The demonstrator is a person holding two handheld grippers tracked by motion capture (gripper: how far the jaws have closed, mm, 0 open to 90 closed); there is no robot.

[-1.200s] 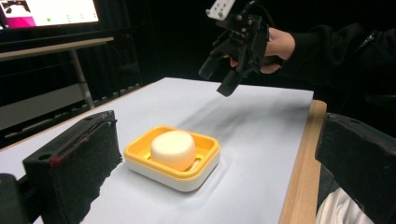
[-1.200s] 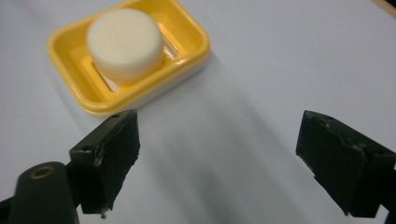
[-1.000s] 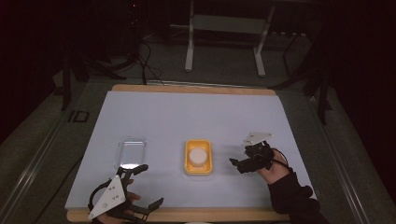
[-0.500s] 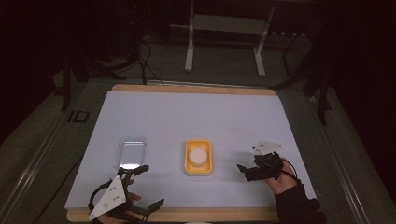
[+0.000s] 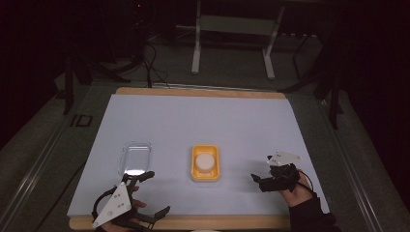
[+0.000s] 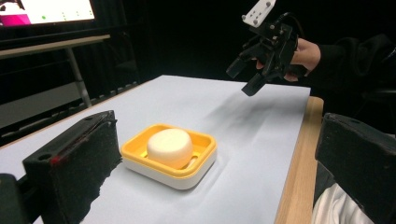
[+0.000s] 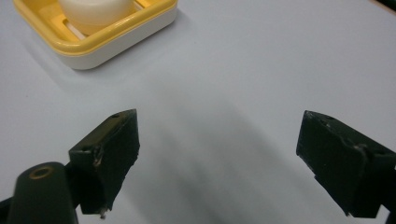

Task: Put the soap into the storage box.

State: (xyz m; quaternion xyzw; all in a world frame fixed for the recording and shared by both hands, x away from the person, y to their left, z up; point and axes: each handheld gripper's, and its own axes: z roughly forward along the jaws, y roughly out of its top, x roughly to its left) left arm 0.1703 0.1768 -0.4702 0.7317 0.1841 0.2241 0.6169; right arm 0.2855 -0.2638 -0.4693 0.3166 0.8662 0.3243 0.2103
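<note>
Both tongs gape empty: right tongs (image 5: 261, 182) hover beside the soap dish (image 5: 205, 163), approaching; next they must straddle it. Left tongs (image 5: 151, 193) wait near.

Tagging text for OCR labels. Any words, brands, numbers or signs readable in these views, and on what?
"ID": reads like this, in light letters on the dark floor left of the table, high view.
Lit screen, top left of the left gripper view: coloured marks, too small and blurred to read.
Yellow soap dish, white soap, clear lid: no print visible.
</note>
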